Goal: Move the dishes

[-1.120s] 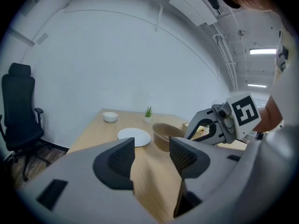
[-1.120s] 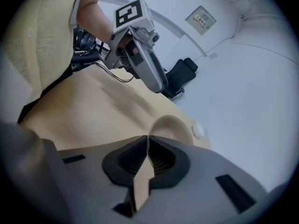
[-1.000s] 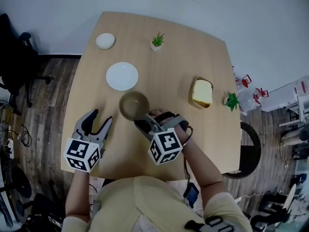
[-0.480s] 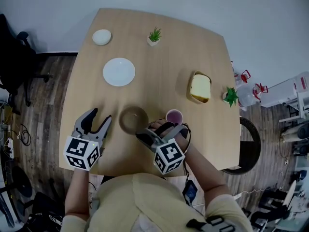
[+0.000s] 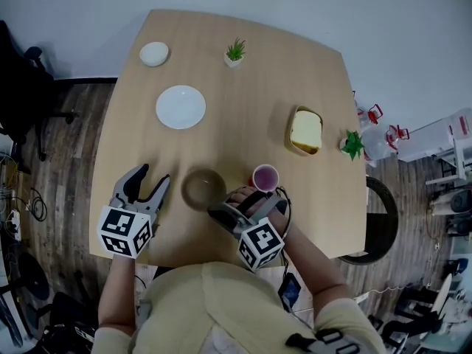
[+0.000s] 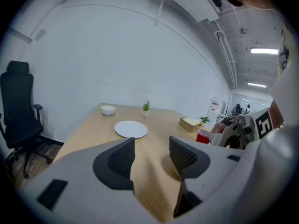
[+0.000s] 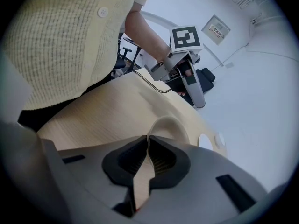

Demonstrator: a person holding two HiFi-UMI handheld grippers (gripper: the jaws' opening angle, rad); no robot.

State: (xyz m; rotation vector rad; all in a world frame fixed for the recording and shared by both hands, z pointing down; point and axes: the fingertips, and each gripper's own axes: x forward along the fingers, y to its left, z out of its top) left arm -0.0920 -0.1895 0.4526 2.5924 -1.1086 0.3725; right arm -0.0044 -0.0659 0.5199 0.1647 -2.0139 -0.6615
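A tan bowl [image 5: 204, 188] is at the near middle of the wooden table [image 5: 251, 87], and I cannot tell whether it rests on the top. My right gripper [image 5: 215, 209] is shut on its near rim. In the right gripper view the thin rim of the bowl [image 7: 169, 124] runs between the pads of my right gripper [image 7: 148, 140]. To the left, my left gripper [image 5: 153, 176] hovers open and empty. A white plate [image 5: 181, 107] and a small white bowl [image 5: 154, 54] lie farther back on the left. Beyond my left gripper [image 6: 149, 148], the plate [image 6: 131, 129] shows again.
A red cup [image 5: 265, 177] stands just right of the tan bowl, close to my right hand. A yellow tray with bread [image 5: 305, 132] and a small plant [image 5: 353, 147] sit at the right edge; another potted plant [image 5: 235, 52] stands at the back. An office chair [image 6: 18, 111] is off the table's left side.
My right gripper has pulled the tan bowl away from the white plate, toward the near table edge. The red cup, hidden by my hand before, now shows. The left gripper has stayed put.
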